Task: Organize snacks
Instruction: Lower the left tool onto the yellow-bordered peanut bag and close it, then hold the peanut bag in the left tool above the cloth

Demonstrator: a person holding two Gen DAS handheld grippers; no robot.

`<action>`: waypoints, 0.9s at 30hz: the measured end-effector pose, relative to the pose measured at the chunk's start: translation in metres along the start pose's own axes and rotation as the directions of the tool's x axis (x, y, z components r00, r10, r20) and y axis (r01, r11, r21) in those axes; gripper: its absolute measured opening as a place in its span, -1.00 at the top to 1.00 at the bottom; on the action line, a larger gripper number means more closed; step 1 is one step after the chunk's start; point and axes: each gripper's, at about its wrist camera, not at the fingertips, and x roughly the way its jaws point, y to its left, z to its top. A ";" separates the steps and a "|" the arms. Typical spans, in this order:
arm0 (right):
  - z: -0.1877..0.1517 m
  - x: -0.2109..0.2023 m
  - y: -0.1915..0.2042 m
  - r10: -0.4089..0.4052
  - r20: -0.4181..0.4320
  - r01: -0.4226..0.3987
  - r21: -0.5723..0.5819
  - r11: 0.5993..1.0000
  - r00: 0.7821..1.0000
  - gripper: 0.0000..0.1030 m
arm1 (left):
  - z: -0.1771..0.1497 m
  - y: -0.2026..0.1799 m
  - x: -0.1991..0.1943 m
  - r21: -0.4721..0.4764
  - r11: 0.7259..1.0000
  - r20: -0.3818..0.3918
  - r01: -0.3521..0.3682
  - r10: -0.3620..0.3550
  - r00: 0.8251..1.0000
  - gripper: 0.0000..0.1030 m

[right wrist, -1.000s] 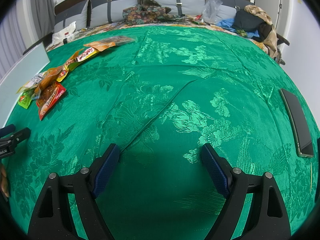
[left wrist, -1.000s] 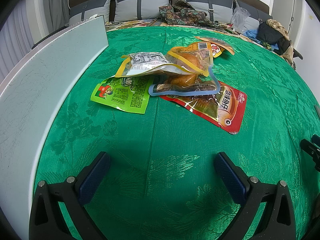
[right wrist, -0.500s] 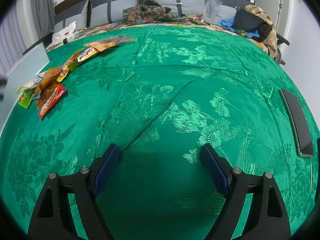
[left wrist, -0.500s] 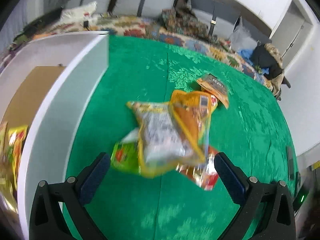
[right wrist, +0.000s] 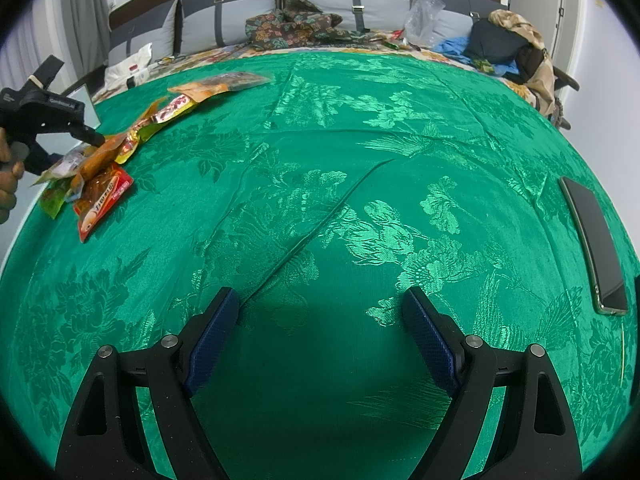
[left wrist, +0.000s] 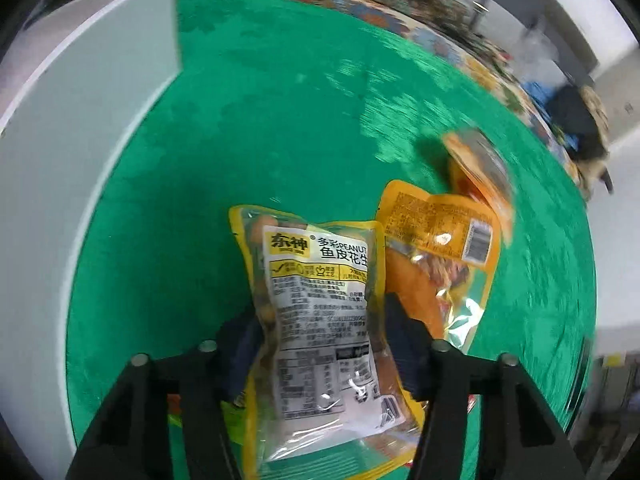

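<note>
The left claw (left wrist: 320, 344) is closed on the peanut packet (left wrist: 320, 320), a clear pouch with yellow edges and a white printed label. Both pads press against the sides of the packet near its middle. The packet lies over the other snacks on the green cloth (left wrist: 280, 120) that covers the counter. An orange packet (left wrist: 440, 248) with a barcode lies just beside it on the right, partly under it. A further orange pouch (left wrist: 480, 164) lies beyond that one; it is blurred.

The white box (left wrist: 80, 140) stands at the left edge of the cloth. Its contents are not visible in this view.

In the right wrist view, the right claw (right wrist: 320, 340) is wide open and holds nothing. It hangs above bare cloth, well apart from the snack pile (right wrist: 100, 176) at far left. A red packet (right wrist: 102, 200) sits at the near end of that pile. A dark phone (right wrist: 596, 240) lies near the right edge.
</note>
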 end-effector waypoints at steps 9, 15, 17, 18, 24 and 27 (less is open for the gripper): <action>0.000 0.000 0.001 -0.001 0.000 0.001 0.000 1.000 1.000 -0.69 | -0.076 -0.038 -0.039 0.113 0.959 0.018 0.261 -0.265 0.964 0.02; 0.000 0.000 0.001 0.000 0.000 0.000 0.001 1.000 1.000 -0.69 | -0.152 -0.009 -0.080 0.220 0.958 0.044 0.185 -0.199 0.979 -0.06; -0.001 0.000 0.000 0.000 0.000 0.000 0.001 1.000 1.000 -0.69 | -0.172 0.005 -0.081 0.233 0.967 0.072 0.106 -0.126 0.989 -0.23; 0.000 0.000 0.001 0.000 0.000 0.000 0.001 1.000 1.000 -0.69 | -0.177 0.010 -0.078 0.234 0.969 0.077 0.080 -0.100 0.992 -0.31; -0.001 0.001 0.000 -0.001 0.000 0.001 0.001 1.000 1.000 -0.69 | -0.196 0.016 -0.053 0.298 0.954 0.116 -0.042 0.008 0.993 -0.72; -0.001 0.001 0.000 -0.001 0.000 0.001 0.001 1.000 1.000 -0.69 | -0.205 0.009 -0.046 0.344 0.929 0.151 -0.138 0.090 0.984 -0.85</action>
